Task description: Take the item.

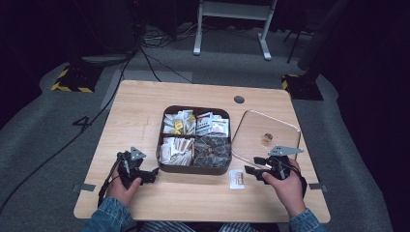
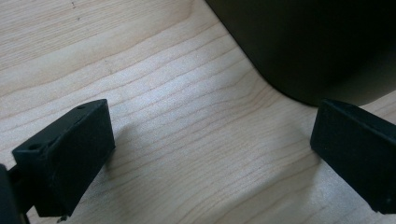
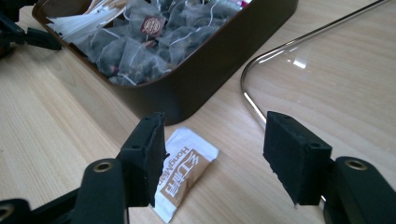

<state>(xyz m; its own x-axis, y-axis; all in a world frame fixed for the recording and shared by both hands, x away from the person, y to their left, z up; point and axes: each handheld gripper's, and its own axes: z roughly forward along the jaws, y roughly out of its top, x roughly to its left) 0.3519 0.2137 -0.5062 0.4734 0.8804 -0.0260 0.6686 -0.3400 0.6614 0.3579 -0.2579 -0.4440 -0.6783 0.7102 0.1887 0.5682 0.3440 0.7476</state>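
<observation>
On the pale wooden worktop (image 1: 145,106), the open right tongs (image 3: 215,154) should lower over the sachet (image 3: 184,175) just before the box (image 3: 210,70) and close on its middle, while the left tongs (image 2: 210,154) rest open, empty.

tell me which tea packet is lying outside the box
The white-and-brown sachet flat on the table, just off the brown box's near right corner, before the right tongs. All other packets sit inside the compartments.

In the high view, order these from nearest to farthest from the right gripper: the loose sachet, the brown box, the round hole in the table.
From the right gripper:
1. loose sachet, just beside its jaws.
2. brown box, table centre.
3. round hole, far edge.
</observation>
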